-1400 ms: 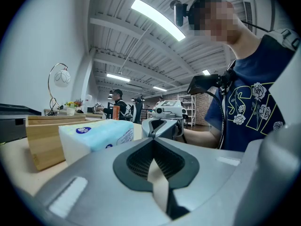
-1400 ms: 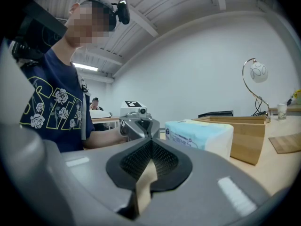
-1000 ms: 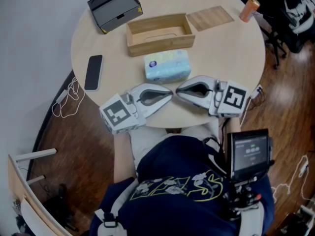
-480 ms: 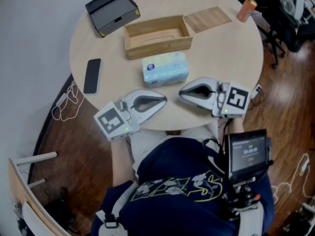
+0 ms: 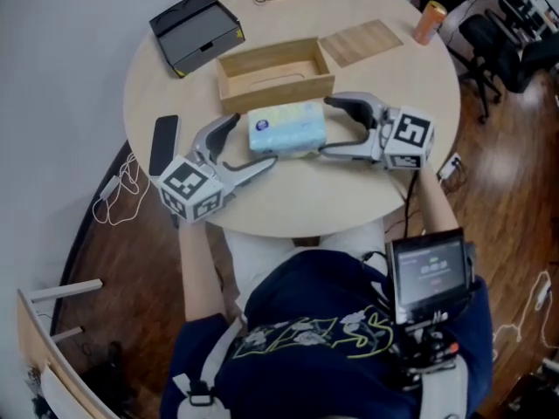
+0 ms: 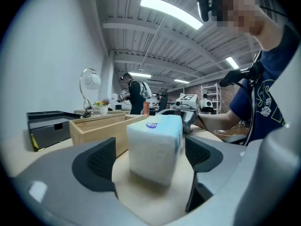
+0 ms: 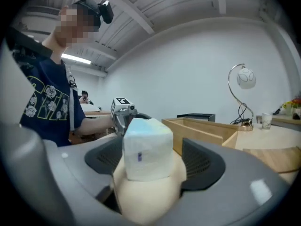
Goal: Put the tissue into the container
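A pale blue and white tissue pack lies on the round table, just in front of the open wooden container. My left gripper has come in from the left and its jaws are opening around the pack's left end. The right gripper faces it, jaws also opening around the right end. In the left gripper view the tissue pack sits between the pads with gaps on both sides, the container beside it. In the right gripper view the tissue pack also stands free between the pads.
A black phone lies at the left of the table, close to my left gripper. A dark grey box sits at the back left, a wooden lid to the right of the container, and an orange can at the far right edge.
Both grippers have moved from the near table edge forward to the tissue pack. Their jaws, shut before, now stand apart around the pack's two ends.
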A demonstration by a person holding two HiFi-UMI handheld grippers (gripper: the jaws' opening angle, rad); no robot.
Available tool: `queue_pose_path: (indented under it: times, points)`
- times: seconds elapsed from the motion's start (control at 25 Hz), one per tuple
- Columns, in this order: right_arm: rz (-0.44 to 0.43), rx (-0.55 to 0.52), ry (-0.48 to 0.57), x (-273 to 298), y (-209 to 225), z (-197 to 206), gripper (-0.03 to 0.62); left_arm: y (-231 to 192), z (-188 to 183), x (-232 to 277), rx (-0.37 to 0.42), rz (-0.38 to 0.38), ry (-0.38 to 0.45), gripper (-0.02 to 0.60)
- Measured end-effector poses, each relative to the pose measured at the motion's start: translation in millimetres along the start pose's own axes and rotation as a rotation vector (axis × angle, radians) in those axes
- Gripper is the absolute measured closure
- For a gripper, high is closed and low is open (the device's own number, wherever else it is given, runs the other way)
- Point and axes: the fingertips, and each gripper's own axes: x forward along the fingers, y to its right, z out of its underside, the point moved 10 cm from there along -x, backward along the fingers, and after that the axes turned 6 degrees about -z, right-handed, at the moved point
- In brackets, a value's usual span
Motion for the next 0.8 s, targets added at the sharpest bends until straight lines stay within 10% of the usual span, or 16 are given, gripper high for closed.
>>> queue_pose_path:
  times: [0.08, 0.48, 0.72, 0.8]
  points:
    - [-0.009, -0.063, -0.018, 9, 3, -5, 0.287, -2, -4, 14, 0.013, 0.033, -0.025, 0.152]
    - [0.028, -0.203, -0.001, 11, 76, -137, 0.293, -68, -142, 18, 0.132, -0.119, -0.083, 0.193]
    - [0.072, -0.049, -0.151, 27, 134, -90, 0.286, -112, -95, 62, 0.053, -0.096, -0.271, 0.188]
    - [0.108, -0.044, -0.095, 19, 131, -87, 0.187, -114, -89, 51, 0.055, -0.136, -0.251, 0.143]
